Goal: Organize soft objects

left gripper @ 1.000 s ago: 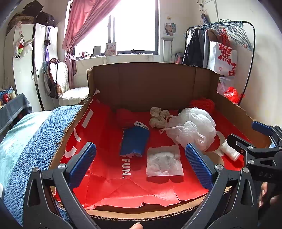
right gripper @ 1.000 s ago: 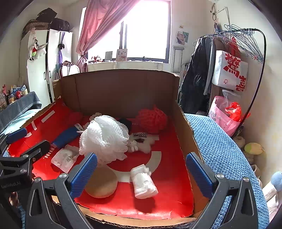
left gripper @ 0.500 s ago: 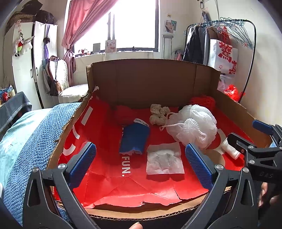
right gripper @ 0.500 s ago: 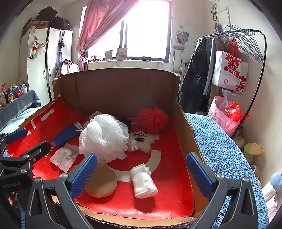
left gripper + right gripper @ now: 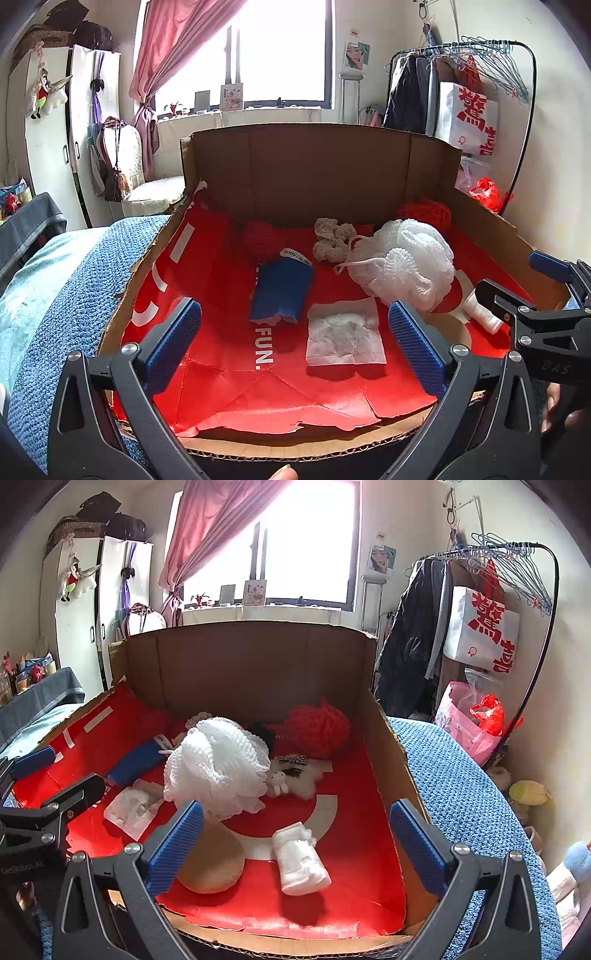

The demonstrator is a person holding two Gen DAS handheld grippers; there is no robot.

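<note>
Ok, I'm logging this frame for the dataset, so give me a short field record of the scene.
container: cardboard box with red lining
centre: white mesh pouf
back right: red mesh pouf
left: blue pouch, white sachet
front: tan sponge, white rolled cloth
left tool: open, empty
right tool: open, empty

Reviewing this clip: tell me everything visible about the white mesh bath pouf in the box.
The white mesh bath pouf is a round, ruffled ball of netting, soft and airy-looking, with a white cord loop trailing toward the beige crocheted piece. It sits on the red liner near the middle of the cardboard box. In the right wrist view its lower edge overlaps the tan round sponge, and a small white plush toy lies against it. Neither gripper touches it.
</note>
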